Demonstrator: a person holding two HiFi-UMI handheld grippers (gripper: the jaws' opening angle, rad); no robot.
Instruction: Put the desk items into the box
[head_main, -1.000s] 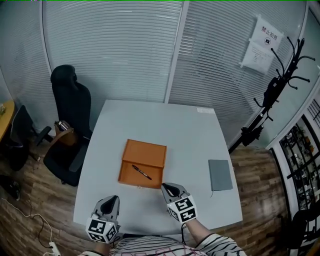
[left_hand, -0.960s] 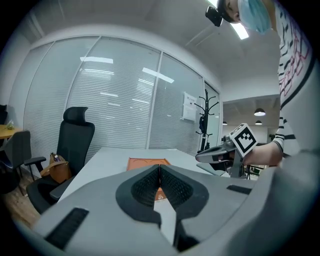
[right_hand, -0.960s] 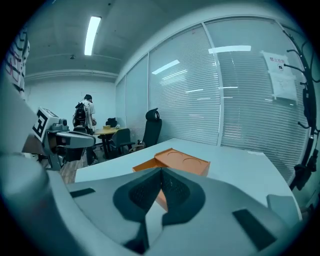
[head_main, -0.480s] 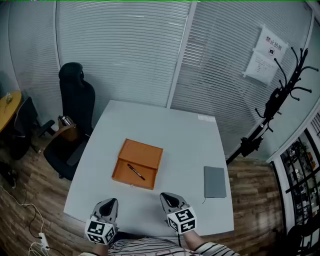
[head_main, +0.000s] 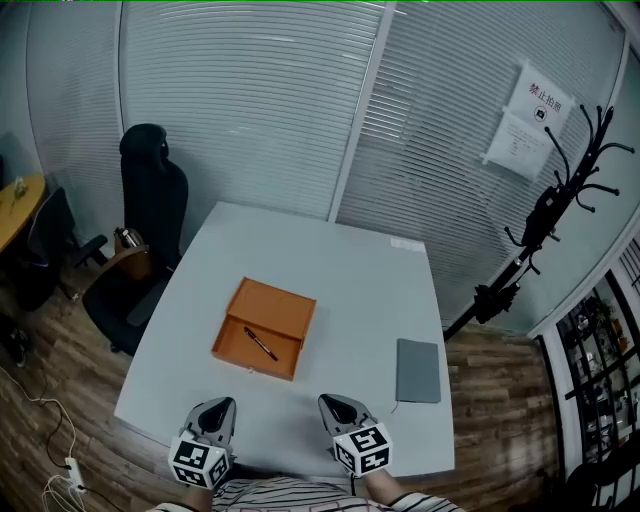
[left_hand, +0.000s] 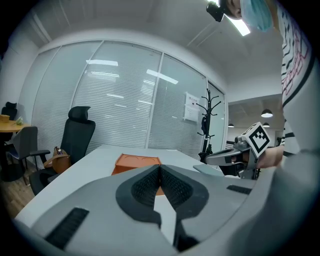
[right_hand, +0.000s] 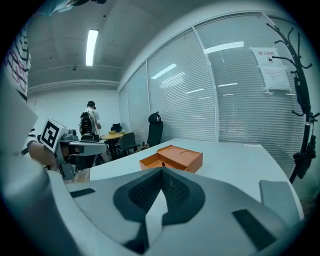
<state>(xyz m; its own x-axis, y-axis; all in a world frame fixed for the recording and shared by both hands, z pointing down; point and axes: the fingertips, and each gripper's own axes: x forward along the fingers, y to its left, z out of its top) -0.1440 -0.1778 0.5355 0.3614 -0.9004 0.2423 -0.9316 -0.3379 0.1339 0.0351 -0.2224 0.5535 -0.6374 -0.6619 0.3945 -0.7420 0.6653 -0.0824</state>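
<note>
An orange box lies open on the white table, left of centre, with a black pen inside it. To the right, a grey notebook lies flat on the table. My left gripper and right gripper hover side by side over the near edge, both shut and empty. In the left gripper view the jaws touch, with the box beyond them. The right gripper view also shows touching jaws, the box ahead and the notebook at right.
A black office chair with a brown bag stands left of the table. A coat stand rises at the right. Glass walls with blinds close the back. A person stands far off in the right gripper view.
The head view has shifted, so the box and notebook sit further left and smaller in the picture. Both grippers stay shut at the near edge.
</note>
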